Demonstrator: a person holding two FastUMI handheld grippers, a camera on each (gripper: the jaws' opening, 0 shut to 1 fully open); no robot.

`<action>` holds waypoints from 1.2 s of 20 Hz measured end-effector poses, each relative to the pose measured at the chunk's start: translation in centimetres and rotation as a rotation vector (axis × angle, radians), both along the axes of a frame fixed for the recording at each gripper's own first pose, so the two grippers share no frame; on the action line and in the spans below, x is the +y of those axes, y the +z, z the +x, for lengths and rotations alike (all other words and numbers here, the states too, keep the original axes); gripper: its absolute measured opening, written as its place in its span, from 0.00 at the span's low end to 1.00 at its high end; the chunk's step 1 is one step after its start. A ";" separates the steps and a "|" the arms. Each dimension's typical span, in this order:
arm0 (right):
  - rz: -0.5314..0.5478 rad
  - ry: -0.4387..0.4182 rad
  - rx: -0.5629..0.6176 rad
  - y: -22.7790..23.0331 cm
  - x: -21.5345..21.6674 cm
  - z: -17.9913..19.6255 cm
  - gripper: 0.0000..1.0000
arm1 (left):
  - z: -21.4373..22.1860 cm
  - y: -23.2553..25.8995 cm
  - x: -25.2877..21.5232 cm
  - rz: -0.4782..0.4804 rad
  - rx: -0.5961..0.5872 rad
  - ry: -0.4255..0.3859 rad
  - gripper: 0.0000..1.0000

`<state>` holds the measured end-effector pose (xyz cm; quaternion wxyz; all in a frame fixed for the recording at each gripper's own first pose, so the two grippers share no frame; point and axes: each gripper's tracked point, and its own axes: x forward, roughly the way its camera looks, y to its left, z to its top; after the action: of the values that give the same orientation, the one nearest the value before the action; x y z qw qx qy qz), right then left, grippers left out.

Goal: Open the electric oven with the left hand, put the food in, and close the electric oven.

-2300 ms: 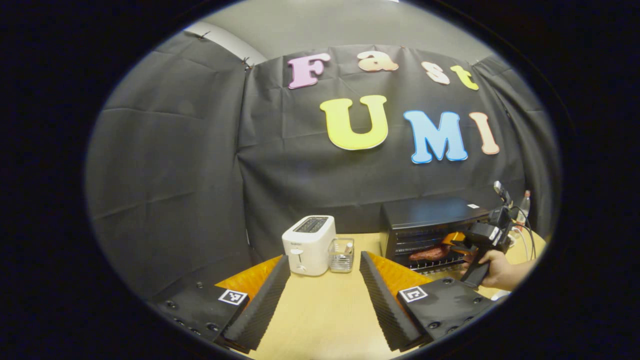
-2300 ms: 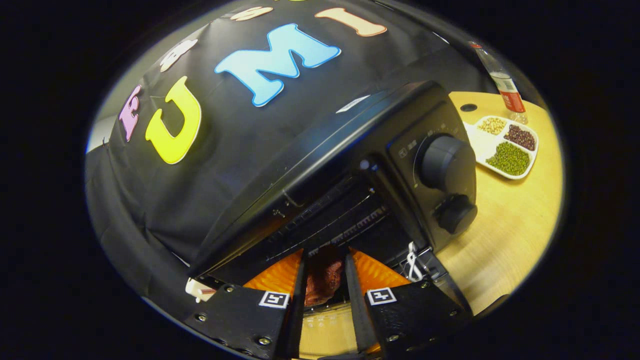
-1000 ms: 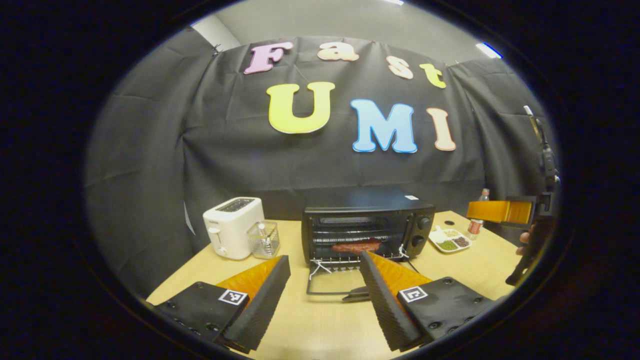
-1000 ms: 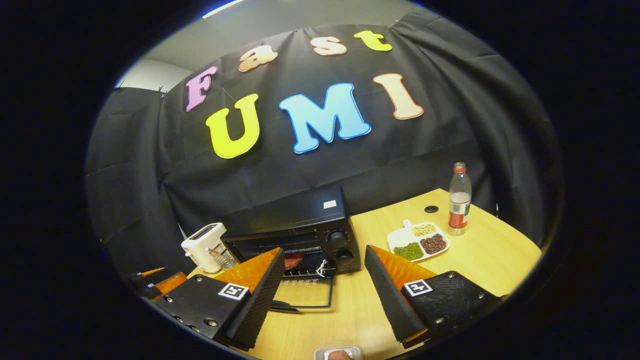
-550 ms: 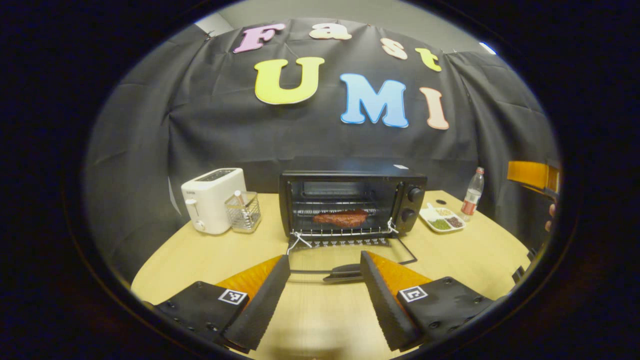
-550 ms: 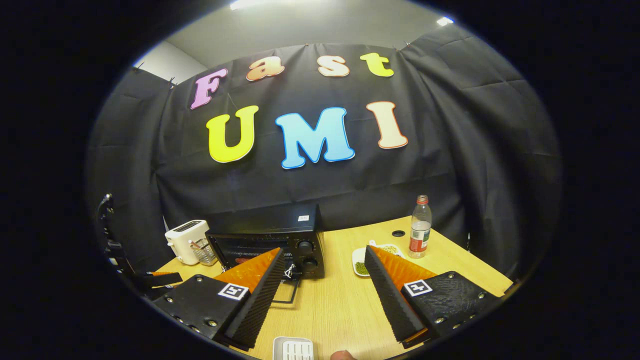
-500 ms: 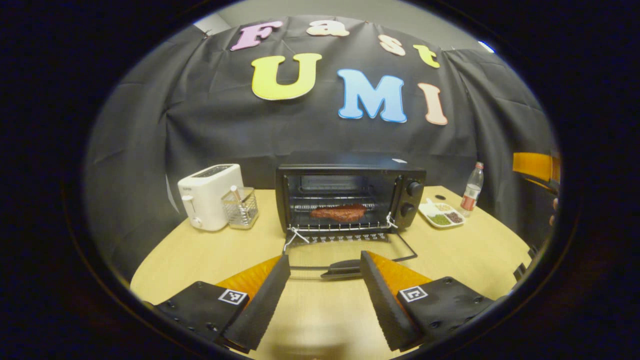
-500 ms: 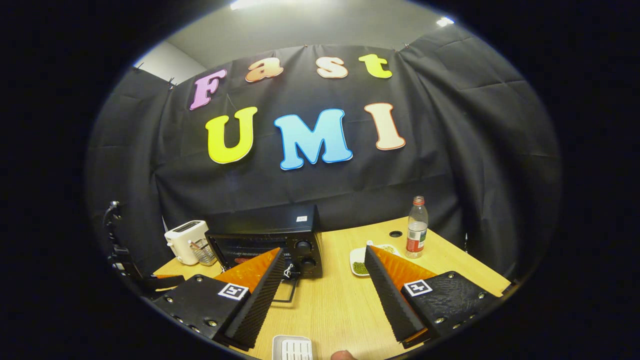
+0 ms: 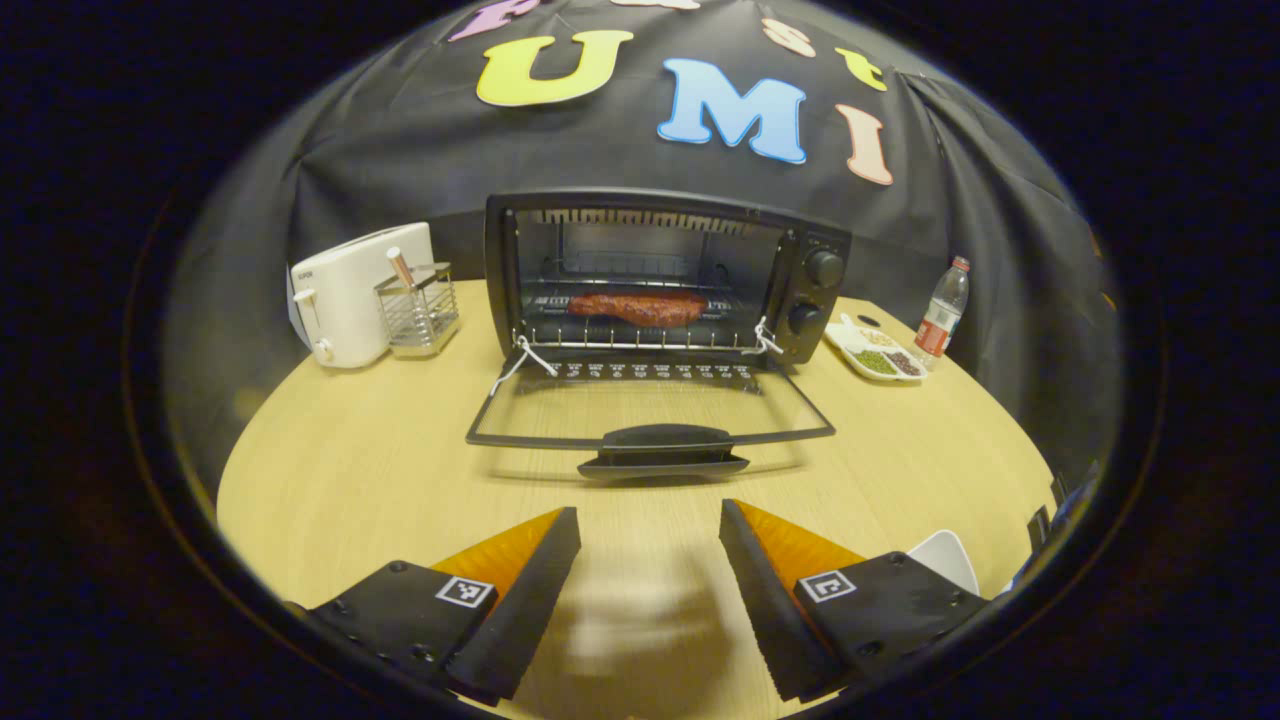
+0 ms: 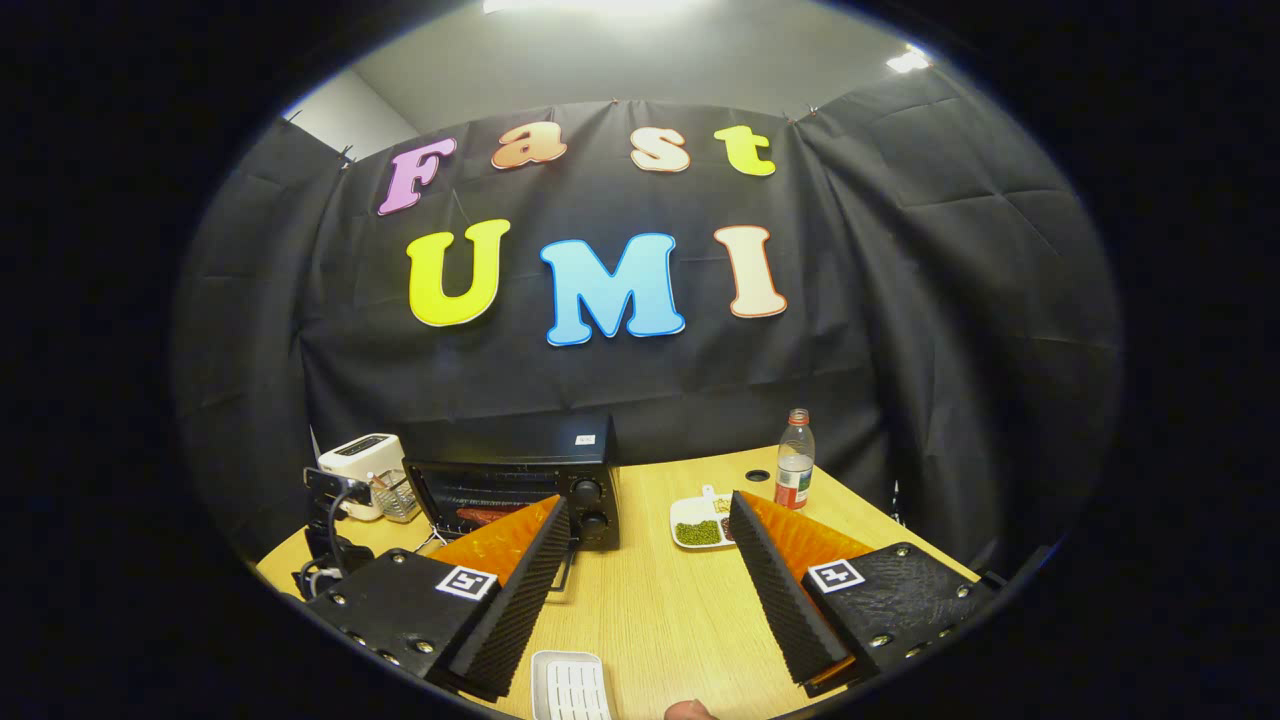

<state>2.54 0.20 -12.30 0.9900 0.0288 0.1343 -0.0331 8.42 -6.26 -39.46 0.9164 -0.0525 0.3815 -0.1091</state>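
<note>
Black oven (image 9: 660,270) ahead of my left gripper (image 9: 648,575), door (image 9: 650,410) down, meat (image 9: 637,307) on its rack; both grippers' fingers apart, right gripper (image 10: 645,575) empty.

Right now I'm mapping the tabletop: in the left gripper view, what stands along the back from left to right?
toaster → wire rack → electric oven → divided dish of beans → bottle

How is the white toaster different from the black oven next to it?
The toaster is white, smaller and loads from slots on top; the oven is black, wider, and stands with its front door folded down flat, food on its rack. Both stand on the wooden table by the wall.
</note>
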 end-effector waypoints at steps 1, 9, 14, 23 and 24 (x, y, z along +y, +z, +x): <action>-0.013 -0.009 -0.004 0.3 -0.3 -0.2 0.97 | 0.2 -0.5 -0.2 0.014 0.009 -0.008 0.99; -0.068 -0.081 0.018 0.4 -2.4 -1.2 0.97 | 2.0 -3.1 -1.9 0.096 0.068 -0.043 0.91; -0.063 -0.121 0.027 0.3 -3.0 -1.3 0.97 | 3.0 -3.6 -2.2 0.111 0.066 -0.022 0.99; -0.048 -0.133 0.040 0.2 -3.1 -2.0 0.97 | 4.0 -3.6 -2.3 0.108 0.045 0.022 0.95; -0.054 -0.129 0.037 0.1 -3.1 -1.9 0.97 | 4.0 -3.4 -2.3 0.112 0.038 0.027 0.95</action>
<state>0.67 -2.86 -12.19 0.9835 0.0101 0.1494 -0.1012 12.42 -8.56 -42.87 0.9119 -0.0084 0.4036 -0.0742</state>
